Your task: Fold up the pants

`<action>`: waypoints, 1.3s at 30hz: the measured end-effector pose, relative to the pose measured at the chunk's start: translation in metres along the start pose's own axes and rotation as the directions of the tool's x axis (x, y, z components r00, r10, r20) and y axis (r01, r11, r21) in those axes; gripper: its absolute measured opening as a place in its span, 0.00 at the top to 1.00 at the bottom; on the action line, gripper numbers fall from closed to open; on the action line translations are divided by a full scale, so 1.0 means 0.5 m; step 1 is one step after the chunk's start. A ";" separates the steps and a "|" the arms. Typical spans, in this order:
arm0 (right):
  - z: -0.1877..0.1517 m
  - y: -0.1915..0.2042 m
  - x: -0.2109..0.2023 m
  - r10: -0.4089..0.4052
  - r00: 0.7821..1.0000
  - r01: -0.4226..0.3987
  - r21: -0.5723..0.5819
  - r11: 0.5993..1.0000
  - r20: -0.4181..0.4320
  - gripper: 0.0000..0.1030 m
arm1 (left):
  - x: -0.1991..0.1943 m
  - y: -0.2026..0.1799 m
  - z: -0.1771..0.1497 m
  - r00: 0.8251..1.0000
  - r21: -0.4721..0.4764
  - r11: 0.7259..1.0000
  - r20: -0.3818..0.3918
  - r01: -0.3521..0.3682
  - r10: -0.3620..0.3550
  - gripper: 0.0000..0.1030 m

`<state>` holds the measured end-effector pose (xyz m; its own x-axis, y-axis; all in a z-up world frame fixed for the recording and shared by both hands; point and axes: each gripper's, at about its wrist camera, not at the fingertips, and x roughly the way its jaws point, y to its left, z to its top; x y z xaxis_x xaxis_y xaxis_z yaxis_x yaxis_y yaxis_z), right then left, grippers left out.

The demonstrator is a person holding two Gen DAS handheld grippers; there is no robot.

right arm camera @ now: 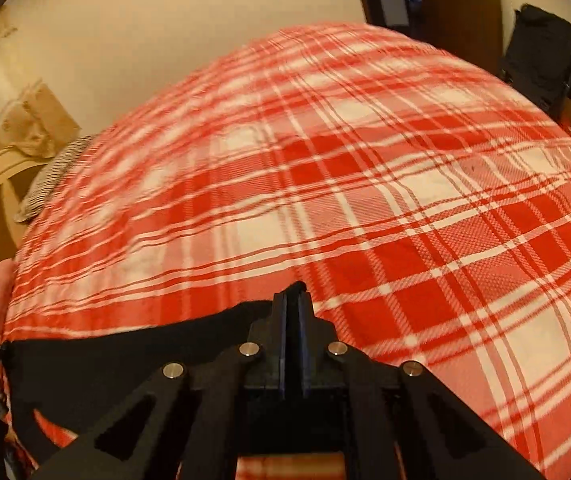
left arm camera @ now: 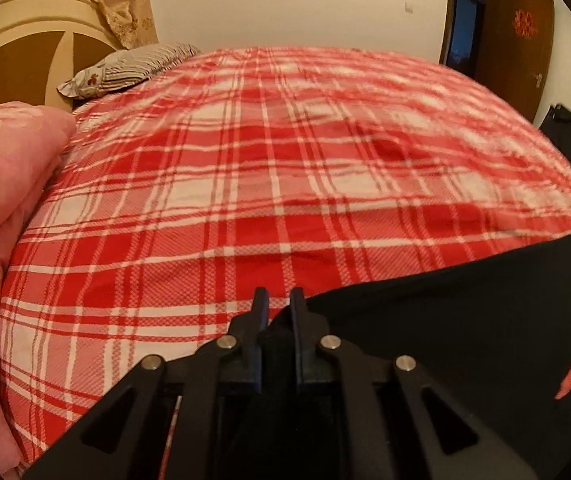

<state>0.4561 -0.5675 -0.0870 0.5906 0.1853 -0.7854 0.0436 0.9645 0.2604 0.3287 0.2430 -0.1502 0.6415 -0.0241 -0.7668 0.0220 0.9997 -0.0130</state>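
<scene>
The left gripper [left arm camera: 278, 300] was clamped on an edge of the black pants [left arm camera: 465, 320], whose cloth spread away to its right, low over the bed. The right gripper [right arm camera: 294, 300] had its fingers pressed together on another edge of the pants [right arm camera: 125, 344], the cloth stretching off to its left. Beneath lay a red-and-white plaid blanket [left arm camera: 245, 184]. Left of it sat a pink quilt [left arm camera: 1, 184]. Farther back were a striped pillow [left arm camera: 125, 68], a headboard [left arm camera: 17, 56] and a brown door [left arm camera: 521, 48].
</scene>
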 end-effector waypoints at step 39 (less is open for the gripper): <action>-0.367 -0.120 -0.381 0.192 0.952 -0.201 0.014 0.980 0.240 0.95 | -0.225 0.079 -0.277 0.938 0.022 0.965 0.229 0.261 -0.259 0.88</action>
<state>0.1929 -0.6260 -0.0560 0.7638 0.3159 -0.5628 -0.0645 0.9050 0.4205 0.1510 0.2862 -0.1533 0.7719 -0.2832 -0.5691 0.2052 0.9583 -0.1987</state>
